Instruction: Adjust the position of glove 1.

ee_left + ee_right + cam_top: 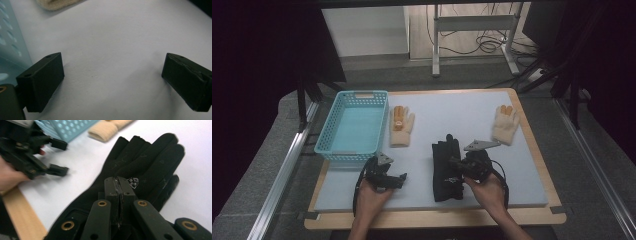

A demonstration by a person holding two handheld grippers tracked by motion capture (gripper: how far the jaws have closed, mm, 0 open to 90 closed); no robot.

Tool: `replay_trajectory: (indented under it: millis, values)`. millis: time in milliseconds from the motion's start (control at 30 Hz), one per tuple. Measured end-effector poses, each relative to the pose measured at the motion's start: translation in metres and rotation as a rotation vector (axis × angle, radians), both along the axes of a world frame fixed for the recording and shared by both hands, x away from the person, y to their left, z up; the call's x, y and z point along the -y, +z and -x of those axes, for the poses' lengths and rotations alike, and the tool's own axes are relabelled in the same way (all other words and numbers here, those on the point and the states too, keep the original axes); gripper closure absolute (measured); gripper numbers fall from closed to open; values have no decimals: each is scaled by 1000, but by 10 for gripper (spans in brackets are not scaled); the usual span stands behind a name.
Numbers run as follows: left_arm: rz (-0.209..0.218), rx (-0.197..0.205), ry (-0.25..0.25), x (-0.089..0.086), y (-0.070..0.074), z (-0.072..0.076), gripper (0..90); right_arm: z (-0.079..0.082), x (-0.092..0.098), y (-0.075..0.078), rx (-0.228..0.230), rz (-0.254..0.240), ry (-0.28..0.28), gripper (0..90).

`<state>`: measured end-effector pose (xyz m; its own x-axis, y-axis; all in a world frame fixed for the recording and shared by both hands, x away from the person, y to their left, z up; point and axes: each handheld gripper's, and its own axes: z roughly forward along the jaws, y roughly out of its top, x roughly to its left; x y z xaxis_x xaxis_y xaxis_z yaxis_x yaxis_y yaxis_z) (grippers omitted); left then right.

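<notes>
A pair of black gloves [442, 152] [147, 157] lies stacked on the pale mat [452, 110], fingers pointing away from me. My right gripper [454, 163] [119, 182] hovers over the back of the top glove with its jaws pressed together and nothing visible between them. My left gripper [402, 178] [112, 77] [60, 157] rests low over bare mat to the left of the black gloves, jaws wide apart and empty. One beige glove [401, 125] [105, 130] [56, 3] lies beside the basket, another beige glove [505, 124] at the far right.
A light blue plastic basket [326, 131] [10, 37] [72, 127] stands at the mat's left, close to my left gripper. The mat sits on a wooden board [437, 216] [22, 212] whose front edge runs under my hands.
</notes>
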<state>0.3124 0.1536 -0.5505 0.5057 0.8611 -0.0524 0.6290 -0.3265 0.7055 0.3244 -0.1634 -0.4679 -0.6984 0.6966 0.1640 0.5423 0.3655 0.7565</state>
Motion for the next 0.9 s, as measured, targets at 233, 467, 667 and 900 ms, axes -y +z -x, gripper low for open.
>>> replay_trajectory:
  millis: [233,467,667,900]
  values:
    - [-2,-1,0,0,0,0,47,-1,-3,-27,4,33,-31,852]
    - [-2,-1,0,0,0,0,47,-3,-4,-31,8,66,-4,598]
    - [-2,-3,0,0,0,0,47,-8,14,-15,53,48,6,554]
    - [0,-4,2,0,0,0,48,-9,50,-26,27,77,44,818]
